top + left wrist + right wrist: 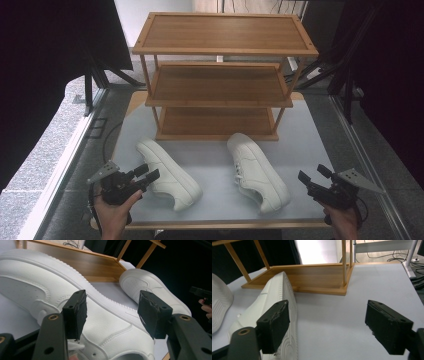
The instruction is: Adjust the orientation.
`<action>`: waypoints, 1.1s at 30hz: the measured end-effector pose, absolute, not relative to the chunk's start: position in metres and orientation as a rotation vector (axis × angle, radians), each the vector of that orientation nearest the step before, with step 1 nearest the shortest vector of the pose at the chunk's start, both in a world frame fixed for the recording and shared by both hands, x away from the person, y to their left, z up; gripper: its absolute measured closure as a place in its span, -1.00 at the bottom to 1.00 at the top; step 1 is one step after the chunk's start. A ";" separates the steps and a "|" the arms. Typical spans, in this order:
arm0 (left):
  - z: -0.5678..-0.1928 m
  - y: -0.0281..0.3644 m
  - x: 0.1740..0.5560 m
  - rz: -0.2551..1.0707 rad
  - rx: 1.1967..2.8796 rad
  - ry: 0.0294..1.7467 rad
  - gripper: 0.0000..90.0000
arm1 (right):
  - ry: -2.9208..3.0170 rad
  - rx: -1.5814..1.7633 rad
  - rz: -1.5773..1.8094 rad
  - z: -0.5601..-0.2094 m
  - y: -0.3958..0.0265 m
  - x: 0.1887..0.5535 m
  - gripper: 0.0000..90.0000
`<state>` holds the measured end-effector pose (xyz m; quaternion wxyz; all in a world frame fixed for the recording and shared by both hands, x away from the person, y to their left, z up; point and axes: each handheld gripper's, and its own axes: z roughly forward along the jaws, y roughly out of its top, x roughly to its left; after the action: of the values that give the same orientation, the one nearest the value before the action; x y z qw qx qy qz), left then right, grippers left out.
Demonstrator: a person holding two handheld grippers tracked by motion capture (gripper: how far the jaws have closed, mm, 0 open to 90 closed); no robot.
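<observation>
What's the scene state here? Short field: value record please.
surface: pale grey table mat
rack: three-tier brown wooden shoe rack, all tiers bare
left shoe: white leather sneaker, lying on its side on the mat
right shoe: second white leather sneaker, on the mat, tipped onto its side
left gripper: open, fingers at the left sneaker, not closed on it
right gripper: open, holding nothing, right of the second sneaker

Black curtains (45, 45) flank a grey speckled floor (40, 145) and dim surroundings.
</observation>
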<state>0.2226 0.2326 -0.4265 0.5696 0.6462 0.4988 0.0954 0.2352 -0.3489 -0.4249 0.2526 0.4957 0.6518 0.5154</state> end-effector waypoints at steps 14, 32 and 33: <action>-0.424 0.240 0.215 0.237 1.484 1.190 0.01 | 1.734 1.384 1.464 -0.428 -0.344 0.236 -0.36; -0.419 0.227 0.169 0.246 1.558 1.194 0.84 | 1.754 1.382 1.501 -0.425 -0.343 0.244 -0.31; -0.422 0.226 0.167 0.233 1.571 1.194 0.87 | 1.755 1.385 1.495 -0.425 -0.342 0.244 -0.31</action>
<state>0.1669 0.2256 -0.4222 0.5456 0.6626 0.5036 0.0981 0.2442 -0.3423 -0.4248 0.2240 0.5018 0.6360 0.5419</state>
